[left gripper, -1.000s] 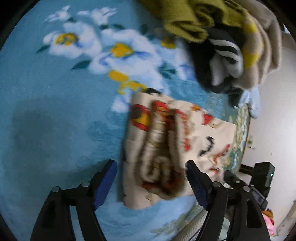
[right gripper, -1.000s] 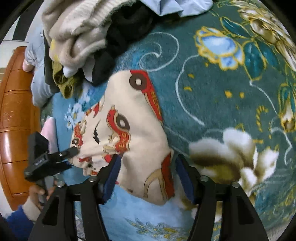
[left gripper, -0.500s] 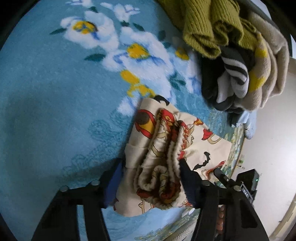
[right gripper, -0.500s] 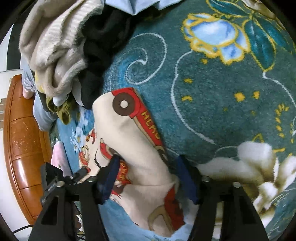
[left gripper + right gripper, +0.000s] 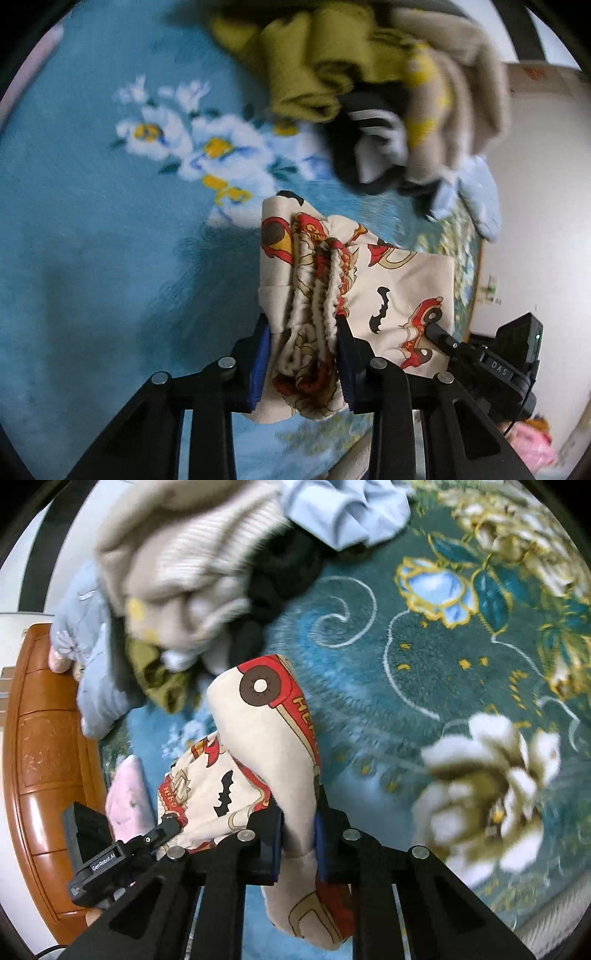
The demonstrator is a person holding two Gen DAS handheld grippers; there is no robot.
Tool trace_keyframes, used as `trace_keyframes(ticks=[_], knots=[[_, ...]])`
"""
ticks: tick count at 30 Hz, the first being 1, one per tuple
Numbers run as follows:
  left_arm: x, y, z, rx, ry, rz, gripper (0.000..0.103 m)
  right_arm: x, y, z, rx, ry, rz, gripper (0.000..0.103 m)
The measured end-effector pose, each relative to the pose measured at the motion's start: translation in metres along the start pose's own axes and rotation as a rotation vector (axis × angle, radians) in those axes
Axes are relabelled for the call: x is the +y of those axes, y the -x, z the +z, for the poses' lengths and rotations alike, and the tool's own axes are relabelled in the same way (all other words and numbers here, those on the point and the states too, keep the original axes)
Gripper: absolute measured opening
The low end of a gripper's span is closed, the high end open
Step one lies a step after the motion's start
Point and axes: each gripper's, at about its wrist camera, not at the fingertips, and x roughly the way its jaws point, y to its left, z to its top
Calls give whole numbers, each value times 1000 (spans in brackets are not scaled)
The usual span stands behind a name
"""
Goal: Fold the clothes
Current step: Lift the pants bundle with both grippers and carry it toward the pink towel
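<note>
A cream garment printed with red cars and black bats (image 5: 391,288) lies bunched on a blue flowered blanket (image 5: 110,258). My left gripper (image 5: 303,350) is shut on its gathered, elastic edge. My right gripper (image 5: 297,840) is shut on the other end of the same cream garment (image 5: 266,746), which looks lifted off the blanket between the two grippers. The right gripper body (image 5: 509,362) shows at the right of the left wrist view, and the left gripper body (image 5: 110,856) shows at the lower left of the right wrist view.
A heap of clothes (image 5: 388,85) lies beyond the garment: olive knit, beige knit (image 5: 192,565), black-and-white striped and pale blue (image 5: 347,513) pieces. A brown wooden bed frame (image 5: 40,760) runs along the left in the right wrist view. A pink item (image 5: 127,805) lies beside it.
Both grippers went from open around the cream garment to shut on it. The garment has since been drawn up off the blanket, and both views are blurred by motion.
</note>
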Motion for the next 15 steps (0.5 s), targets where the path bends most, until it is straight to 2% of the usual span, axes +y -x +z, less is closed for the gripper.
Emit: trace_keyframes(ticks=[4,9,15], knots=[[-4,62,-13,-20,-84,-3,35,48,21,-30,-47,7,14,15],[17,153,-35,-70,-149,-5,35,99,47,-71,-87,34,47,15],[38,233,-55,-197,-115,-28,35,160,59,-87,-55,181,84,15]])
